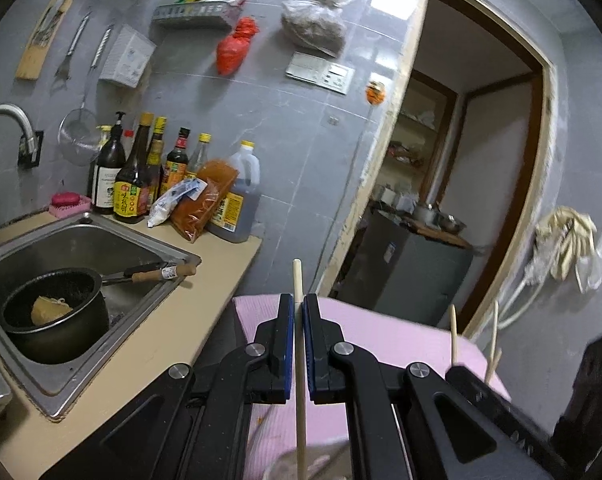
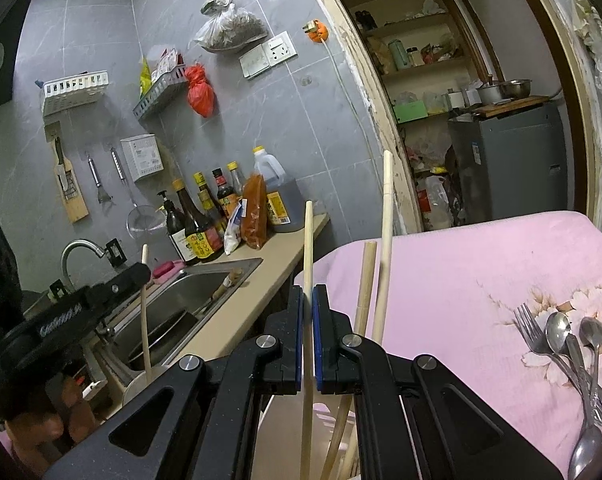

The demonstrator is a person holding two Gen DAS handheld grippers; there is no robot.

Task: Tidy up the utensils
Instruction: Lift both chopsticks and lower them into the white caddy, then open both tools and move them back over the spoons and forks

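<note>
My left gripper (image 1: 299,304) is shut on a pale wooden chopstick (image 1: 299,364) that stands upright between its blue pads, over a pink cloth (image 1: 365,328). My right gripper (image 2: 307,294) is shut on another upright chopstick (image 2: 308,248). Two more chopsticks (image 2: 385,240) rise just right of it, their lower ends hidden behind the gripper. The left gripper (image 2: 97,292) shows at the left of the right wrist view with its chopstick (image 2: 145,320). A fork (image 2: 531,330) and spoons (image 2: 561,332) lie on the pink flowered cloth (image 2: 441,280) at the right.
A steel sink (image 1: 81,236) on the left holds a black pot (image 1: 53,312) with a wooden handle. Sauce bottles (image 1: 141,176) and an oil jug (image 1: 237,196) stand on the beige counter (image 1: 173,320). An open doorway (image 1: 461,180) with a grey cabinet lies behind.
</note>
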